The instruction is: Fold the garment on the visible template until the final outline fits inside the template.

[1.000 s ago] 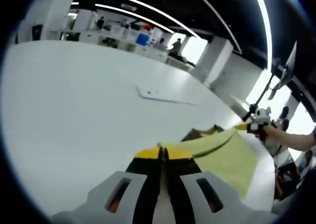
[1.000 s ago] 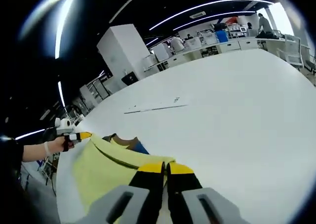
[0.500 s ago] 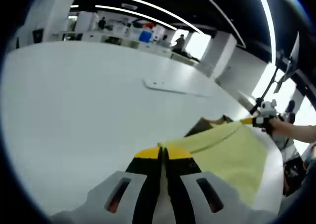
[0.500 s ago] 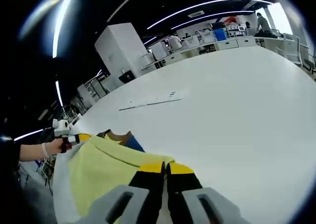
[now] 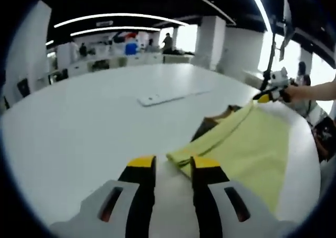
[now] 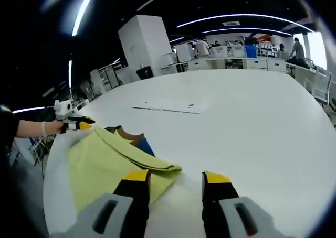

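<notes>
The garment (image 5: 247,143) is soft yellow cloth with a matt, slightly napped look; its folded edge forms a thick, limp roll. At its far end a brown and a blue patch of cloth (image 6: 137,141) show, equally dull. The desk (image 5: 79,122) is a smooth white surface with a faint satin sheen. A thin flat white sheet (image 5: 163,96) lies on it, matt like card or plastic. The left hand-held gripper (image 5: 167,167) has grey moulded plastic bodies, black jaws and yellow tips, lightly glossy; the right hand-held gripper (image 6: 172,181) looks the same.

Grey gripper bodies, black fingers (image 5: 140,196) with yellow tips, orange-slotted.
</notes>
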Motion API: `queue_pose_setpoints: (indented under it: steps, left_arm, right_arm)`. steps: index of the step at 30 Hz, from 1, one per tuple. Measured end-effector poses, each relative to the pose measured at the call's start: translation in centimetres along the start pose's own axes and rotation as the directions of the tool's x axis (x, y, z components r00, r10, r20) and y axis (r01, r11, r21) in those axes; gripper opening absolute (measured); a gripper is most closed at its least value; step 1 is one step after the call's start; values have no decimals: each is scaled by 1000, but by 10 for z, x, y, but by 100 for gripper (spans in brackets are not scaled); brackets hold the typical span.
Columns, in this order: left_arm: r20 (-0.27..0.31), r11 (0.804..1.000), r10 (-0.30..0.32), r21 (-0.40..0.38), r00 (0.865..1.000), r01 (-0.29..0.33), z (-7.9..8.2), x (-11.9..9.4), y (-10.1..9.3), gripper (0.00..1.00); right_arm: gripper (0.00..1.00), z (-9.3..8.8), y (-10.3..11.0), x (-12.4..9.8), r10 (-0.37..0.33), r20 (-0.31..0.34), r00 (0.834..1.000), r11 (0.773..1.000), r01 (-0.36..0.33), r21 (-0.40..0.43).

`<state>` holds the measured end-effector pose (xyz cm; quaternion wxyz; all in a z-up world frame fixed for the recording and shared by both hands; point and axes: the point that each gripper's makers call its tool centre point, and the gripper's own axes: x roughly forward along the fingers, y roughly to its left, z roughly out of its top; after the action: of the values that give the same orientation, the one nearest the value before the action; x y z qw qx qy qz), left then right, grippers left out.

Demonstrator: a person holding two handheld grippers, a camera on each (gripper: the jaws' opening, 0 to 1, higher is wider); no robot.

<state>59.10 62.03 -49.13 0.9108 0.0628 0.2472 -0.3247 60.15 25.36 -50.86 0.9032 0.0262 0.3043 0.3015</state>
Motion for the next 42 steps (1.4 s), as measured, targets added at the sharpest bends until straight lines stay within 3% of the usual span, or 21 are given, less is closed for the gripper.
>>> queue_pose_setpoints:
  steps: [3,5,7,8,11,13,15,20,21,24,25,26,27,28,31,33,37,40,42]
  left_arm:
    - [-8,998,-14,65,1000,14,1,-2,3,28]
    - [-25,995,-29,95,999,31,0,-2,5,30]
    - [-57,982,-29,187,998,39,-3,-3,6,30]
    - [-84,972,-28,231,996,47,-5,-4,1,31]
    - [-116,939,-25,339,993,63,-7,-1,-3,29]
    - [-127,926,-12,373,992,59,-6,0,-10,28]
    - [-143,878,12,476,990,58,-5,4,-7,29]
    - [-151,789,66,613,986,41,-5,11,15,28]
    - [-151,768,71,639,986,43,-5,12,17,26]
    - [-184,719,55,689,981,89,-9,14,20,24]
    - [-188,714,56,693,981,93,-10,16,21,23]
    - [-192,732,54,675,980,92,-12,18,22,23]
    - [-191,727,56,681,980,91,-12,19,23,23]
    - [-192,704,67,705,979,90,-12,21,27,23]
    - [-206,693,67,714,976,103,-13,26,26,21]
    - [-217,664,71,738,974,116,-14,28,25,19]
    - [-222,671,62,731,973,124,-14,31,16,9]
    - [-235,661,73,739,969,129,-19,31,17,6]
    - [-237,677,70,725,969,128,-19,30,16,4]
  right_arm:
    - [36,0,-1,-2,1,-25,1000,997,-3,-77]
    - [38,0,5,-2,10,-56,998,985,-19,-173]
    - [39,-3,5,-2,-6,-93,996,965,-19,-260]
    - [38,-6,5,-2,-11,-121,993,949,-28,-314]
    - [36,-10,3,3,-25,-183,983,860,-72,-505]
    - [36,-10,3,6,-26,-198,980,828,-90,-553]
    - [35,-5,11,11,-27,-201,979,783,-105,-613]
    - [31,-3,12,18,-34,-229,973,692,-142,-708]
    - [31,-4,14,19,-33,-231,972,693,-144,-706]
    - [30,-5,13,20,-36,-242,970,665,-157,-730]
    - [29,-5,13,20,-36,-244,969,664,-159,-731]
    - [29,-6,12,21,-40,-250,967,657,-163,-736]
    - [29,-7,13,22,-40,-253,967,654,-166,-738]
    - [28,-8,13,22,-43,-255,966,644,-169,-746]
    - [23,-9,12,25,-53,-254,966,611,-170,-773]
    - [22,-10,13,27,-52,-257,965,609,-174,-774]
    - [15,-12,14,28,-55,-260,964,605,-175,-777]
    - [9,-13,14,29,-60,-258,964,601,-172,-781]
    - [4,-13,14,29,-66,-259,964,609,-167,-775]
